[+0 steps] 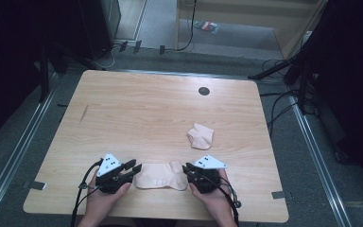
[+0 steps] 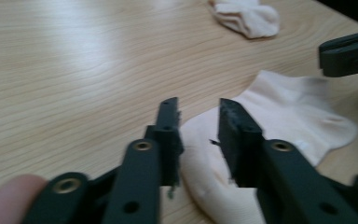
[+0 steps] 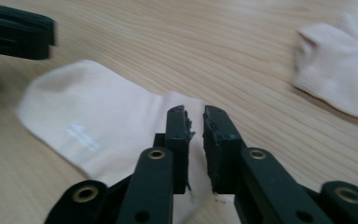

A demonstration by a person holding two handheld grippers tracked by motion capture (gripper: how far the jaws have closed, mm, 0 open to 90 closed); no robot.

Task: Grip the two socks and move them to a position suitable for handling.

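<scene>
In the left gripper view the left gripper (image 2: 198, 116) has its jaws spread with a clear gap, poised over the near end of the flat sock (image 2: 279, 135) and pinching nothing; a fingertip shows at the bottom left corner of that view. In the right gripper view the right gripper (image 3: 195, 122) has its jaws nearly together, with a narrow slit left between them, over the edge of the same sock; whether cloth is caught in that slit cannot be told. The flat sock (image 1: 159, 176) lies pale pink on the wooden table (image 1: 137, 113) near its front edge, between the two grippers; the left gripper (image 1: 134, 166) is at its left end and the right gripper (image 1: 187, 169) at its right end, each held in one of the person's hands. A second sock (image 1: 201, 136), bunched up, lies well apart, farther back and to the right; a small dark disc (image 1: 203, 91) sits near the table's far edge.
</scene>
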